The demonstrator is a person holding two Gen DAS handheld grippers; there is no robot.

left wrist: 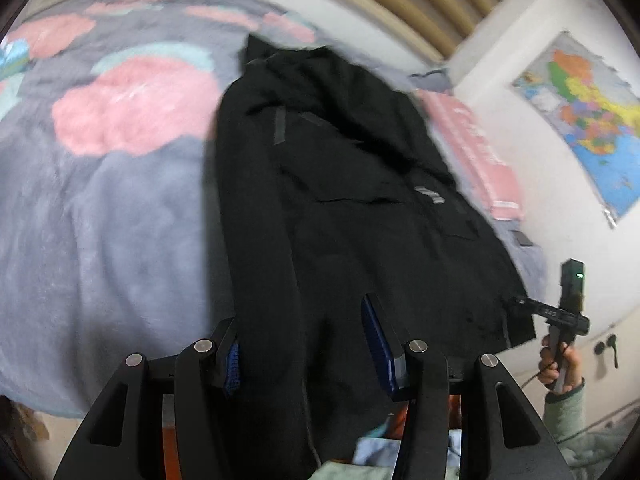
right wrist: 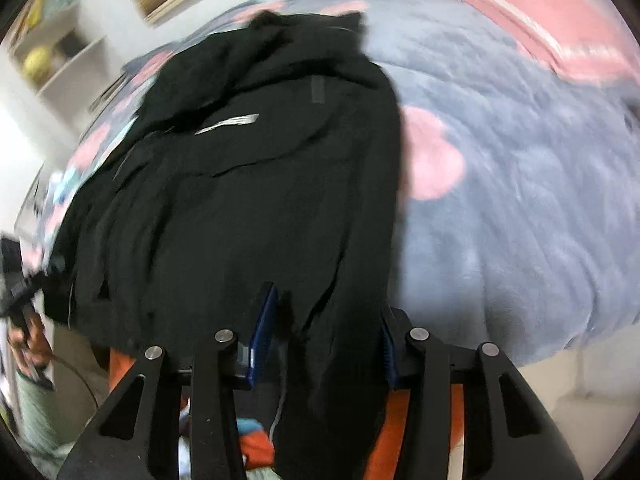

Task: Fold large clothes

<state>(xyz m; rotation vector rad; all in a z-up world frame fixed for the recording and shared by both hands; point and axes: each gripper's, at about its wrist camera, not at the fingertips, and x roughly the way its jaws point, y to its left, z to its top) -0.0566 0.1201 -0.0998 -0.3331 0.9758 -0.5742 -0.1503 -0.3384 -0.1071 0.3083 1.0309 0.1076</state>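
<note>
A large black jacket (left wrist: 344, 184) lies lengthwise on a bed, collar far, hem toward me; it also shows in the right wrist view (right wrist: 248, 184). My left gripper (left wrist: 304, 344) is open, with jacket fabric hanging between its blue-padded fingers at the hem's left part. My right gripper (right wrist: 328, 328) is open too, with the jacket's hem edge hanging between its fingers. In the left wrist view the right gripper (left wrist: 560, 312) shows at the jacket's right hem corner, held by a hand.
The bed is covered by a grey-purple fleece blanket (left wrist: 104, 216) with pink patches. A pink striped pillow (left wrist: 480, 152) lies by the wall, where a map (left wrist: 588, 120) hangs. White shelves (right wrist: 60, 60) stand at far left. Orange and blue items (right wrist: 400, 440) lie below.
</note>
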